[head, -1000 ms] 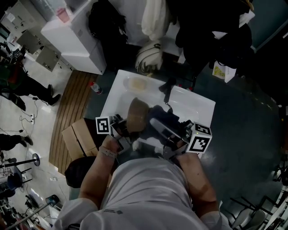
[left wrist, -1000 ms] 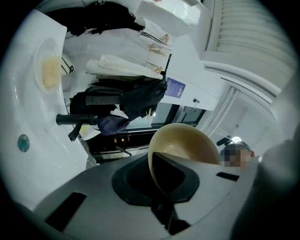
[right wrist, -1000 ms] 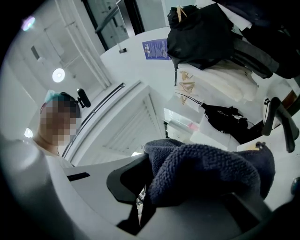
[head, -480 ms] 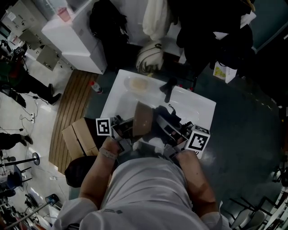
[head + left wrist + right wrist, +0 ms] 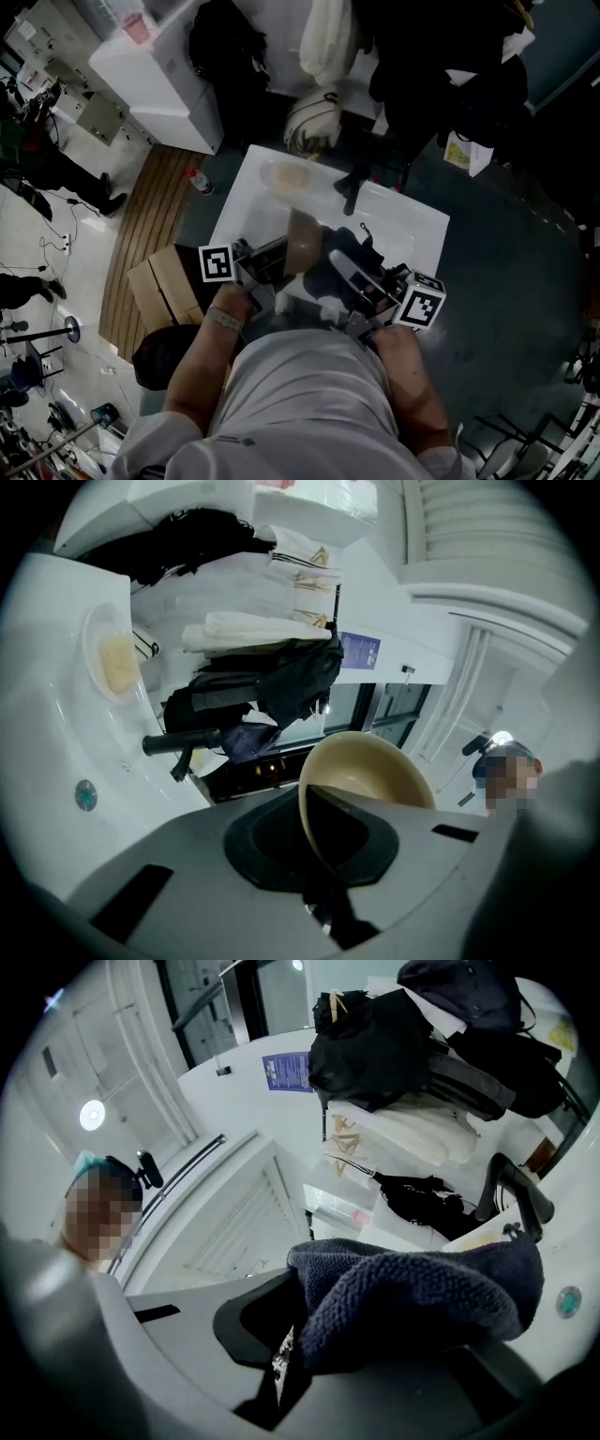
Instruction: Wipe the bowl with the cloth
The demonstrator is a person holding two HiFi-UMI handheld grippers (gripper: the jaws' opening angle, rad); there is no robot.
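Left hand-held gripper (image 5: 284,259) sits at centre-left of the head view, with its marker cube to its left. In the left gripper view the left hand-held gripper (image 5: 319,855) has its jaws clamped on the rim of the tan bowl (image 5: 375,771). The rim runs between the two pads, and the bowl stands on edge with its hollow facing right in the frame.

In the head view the bowl (image 5: 302,241) is at frame centre, held up over the white sink (image 5: 417,220), tilted on its side.

Right hand-held gripper (image 5: 345,267) comes in from lower right, with its marker cube at the back end. In the right gripper view the right hand-held gripper (image 5: 289,1358) has its jaws together, pinching the dark blue cloth (image 5: 412,1297). The cloth bunches out and drapes to the right, over the lower jaw.

In the head view the cloth (image 5: 352,242) is just right of the bowl. Can't tell if they touch.

A black faucet (image 5: 352,186) is at the sink's upper edge, and a soap dish (image 5: 285,174) sits at its upper left. A cardboard box (image 5: 164,286) is on the floor at left of the sink. A person's forearms and grey shirt fill the bottom of the frame.
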